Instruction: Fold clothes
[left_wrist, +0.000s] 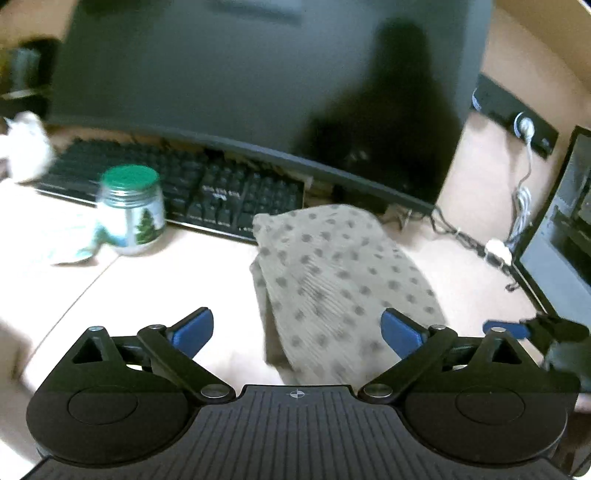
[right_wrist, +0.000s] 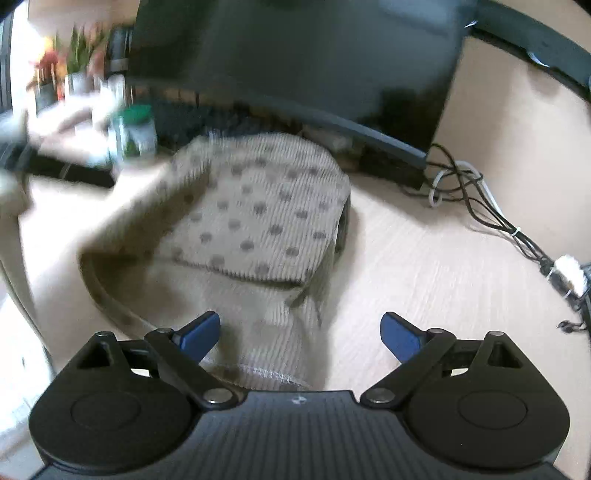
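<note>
A beige ribbed garment with grey dots (left_wrist: 332, 280) lies folded on the light wooden desk (left_wrist: 177, 280), in front of the monitor. My left gripper (left_wrist: 297, 332) is open and empty, hovering over the garment's near end. In the right wrist view the garment (right_wrist: 258, 221) lies folded, with a plain ribbed part reaching toward the camera. My right gripper (right_wrist: 299, 334) is open and empty above that near part. The right gripper's blue fingertip (left_wrist: 506, 328) shows at the right edge of the left wrist view. Both views are blurred.
A large dark monitor (left_wrist: 258, 74) stands behind the garment with a black keyboard (left_wrist: 177, 184) under it. A glass jar with a green lid (left_wrist: 131, 212) stands left of the garment. Cables (right_wrist: 491, 210) run along the desk at the right. A second screen (left_wrist: 565, 229) stands far right.
</note>
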